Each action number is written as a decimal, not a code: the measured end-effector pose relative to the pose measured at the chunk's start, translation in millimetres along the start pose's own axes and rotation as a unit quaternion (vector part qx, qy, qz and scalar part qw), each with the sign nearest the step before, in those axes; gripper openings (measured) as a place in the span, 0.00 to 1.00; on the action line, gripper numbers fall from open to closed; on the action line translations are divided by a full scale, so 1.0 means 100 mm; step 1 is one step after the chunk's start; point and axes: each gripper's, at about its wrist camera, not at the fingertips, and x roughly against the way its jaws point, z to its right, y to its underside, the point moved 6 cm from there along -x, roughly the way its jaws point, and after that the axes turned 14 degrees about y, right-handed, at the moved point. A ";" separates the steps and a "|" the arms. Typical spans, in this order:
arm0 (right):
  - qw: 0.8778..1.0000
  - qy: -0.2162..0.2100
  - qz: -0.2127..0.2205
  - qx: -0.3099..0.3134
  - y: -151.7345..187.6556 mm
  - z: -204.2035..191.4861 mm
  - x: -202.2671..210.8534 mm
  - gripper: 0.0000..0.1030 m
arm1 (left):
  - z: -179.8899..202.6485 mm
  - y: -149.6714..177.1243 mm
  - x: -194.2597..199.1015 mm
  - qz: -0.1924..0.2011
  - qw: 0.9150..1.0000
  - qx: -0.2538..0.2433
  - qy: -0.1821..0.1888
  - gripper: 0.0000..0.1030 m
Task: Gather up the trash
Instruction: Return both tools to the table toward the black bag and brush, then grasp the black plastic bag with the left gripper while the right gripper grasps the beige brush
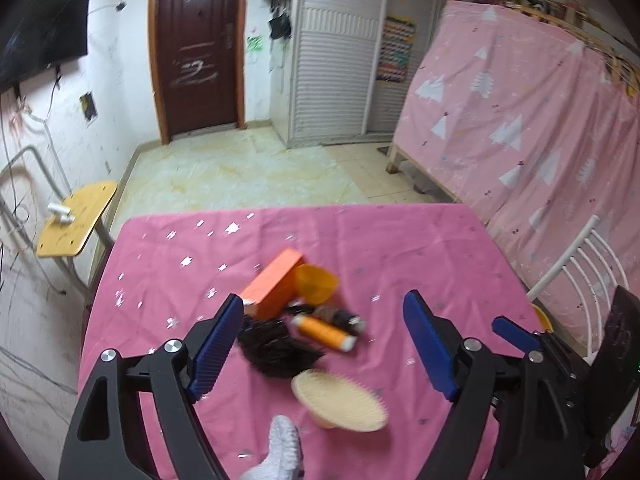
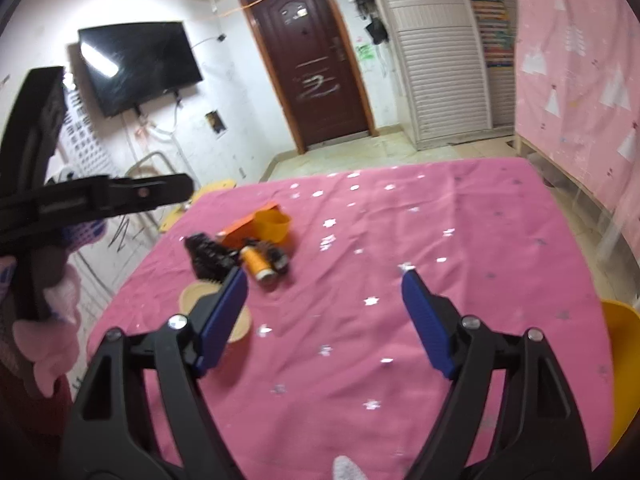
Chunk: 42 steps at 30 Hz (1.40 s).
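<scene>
With both claws spread empty, bring your left claw (image 1: 324,340) down over the orange spool (image 1: 325,333) in the blurred, seemingly tangled trash pile mid-desk (image 1: 400,240), keeping your right claw (image 2: 324,316) clear.

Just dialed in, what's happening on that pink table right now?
A person holds a gripper in each hand over a table with a pink cloth, collecting trash. Both the left gripper and right gripper have jaws open with nothing gripped. The clutter sits in one pile: an orange box, an orange cup, an orange spool, a dark bristly brush and a cream brush nearer the left gripper. Nothing has been picked up yet.
</scene>
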 end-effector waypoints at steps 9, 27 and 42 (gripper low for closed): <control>0.999 -0.015 -0.019 0.026 0.09 -0.26 -0.09 0.79 | -0.36 0.24 -0.27 -0.035 0.999 0.024 -0.007 0.72; 0.995 -0.044 -0.045 0.080 0.23 -0.67 -0.15 0.84 | -0.69 0.56 -0.68 -0.067 0.991 0.108 0.041 0.25; 0.986 -0.026 -0.084 0.139 0.29 -1.10 -0.38 0.64 | -0.95 0.48 -0.28 -0.022 0.992 0.122 0.036 0.24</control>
